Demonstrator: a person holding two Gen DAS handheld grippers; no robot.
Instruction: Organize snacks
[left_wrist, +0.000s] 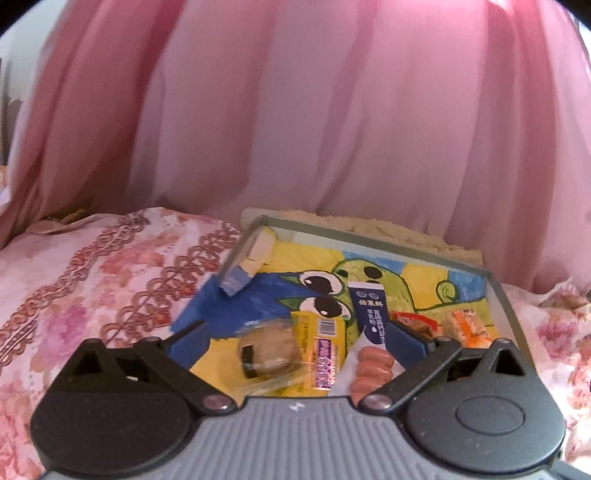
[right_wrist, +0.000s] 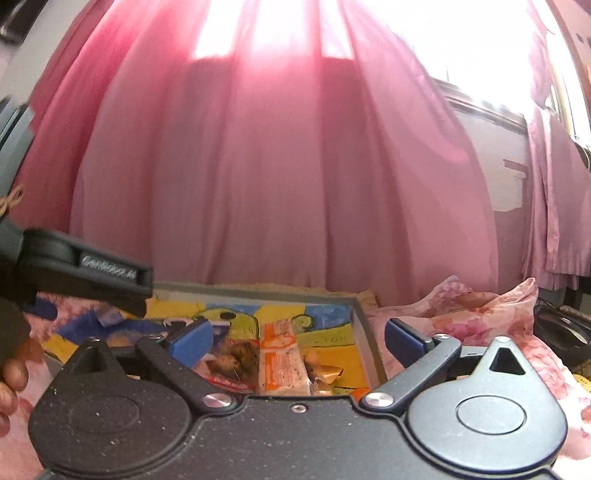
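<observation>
Grey-rimmed tray (left_wrist: 496, 291) with a bright cartoon drawing, lower centre of both views, set on a floral bedspread (left_wrist: 92, 266). Snacks heaped at the near edge: round cake in clear wrap (left_wrist: 267, 352), navy sachet (left_wrist: 369, 314) with long axis running up-frame, sausages (left_wrist: 371, 363) low centre, orange-white packet (right_wrist: 282, 358) likewise lengthwise up-frame. Left gripper (left_wrist: 295, 334) spread wide, empty, straddling cake and sachet from just behind; probably nearer these. Right gripper (right_wrist: 299, 334) also parted, empty, orange-white packet directly ahead between the blue pads.
</observation>
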